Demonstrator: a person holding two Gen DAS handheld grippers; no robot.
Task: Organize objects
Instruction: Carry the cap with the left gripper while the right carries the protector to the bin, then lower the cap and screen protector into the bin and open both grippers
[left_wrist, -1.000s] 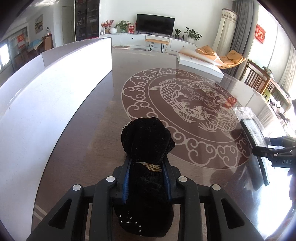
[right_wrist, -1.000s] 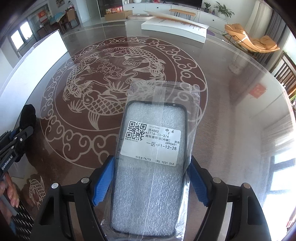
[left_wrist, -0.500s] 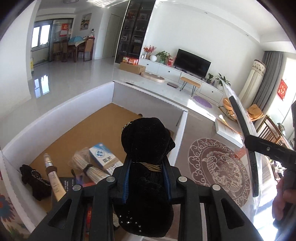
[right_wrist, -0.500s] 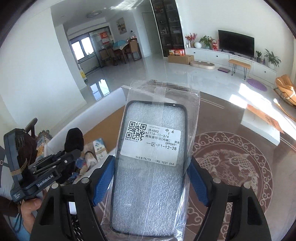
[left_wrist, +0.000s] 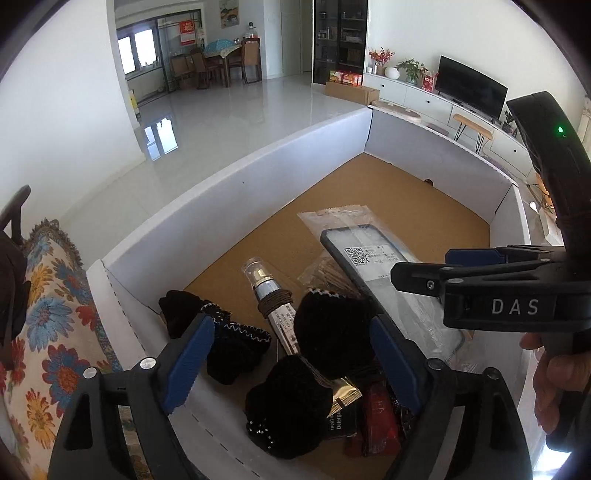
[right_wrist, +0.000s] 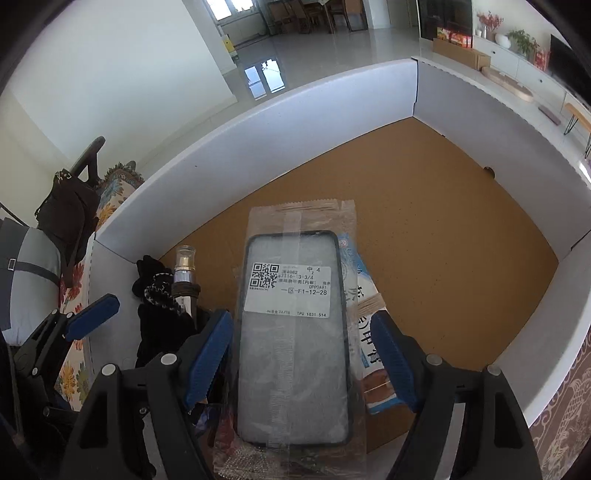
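Note:
A white cardboard box (left_wrist: 229, 192) with a brown floor holds the objects. My left gripper (left_wrist: 291, 354) is open above its near corner; the black fabric pouch (left_wrist: 317, 354) lies in the box below and between the fingers. My right gripper (right_wrist: 301, 354) is open over the box; the bagged phone case (right_wrist: 291, 332) with a white QR label lies between its fingers on other items. It also shows in the left wrist view (left_wrist: 391, 291), with the right gripper (left_wrist: 421, 267) above it.
In the box lie a spray bottle (left_wrist: 269, 299), a black trimmed cloth (left_wrist: 221, 332), a red packet (left_wrist: 380, 417) and a blue-white packet (right_wrist: 365, 325). A floral cushion (left_wrist: 48, 314) sits left of the box. The far half of the box floor (right_wrist: 424, 206) is bare.
Both grippers moved from the table to over the box and lower into it. Both opened: the black pouch and the phone case now lie in the box.

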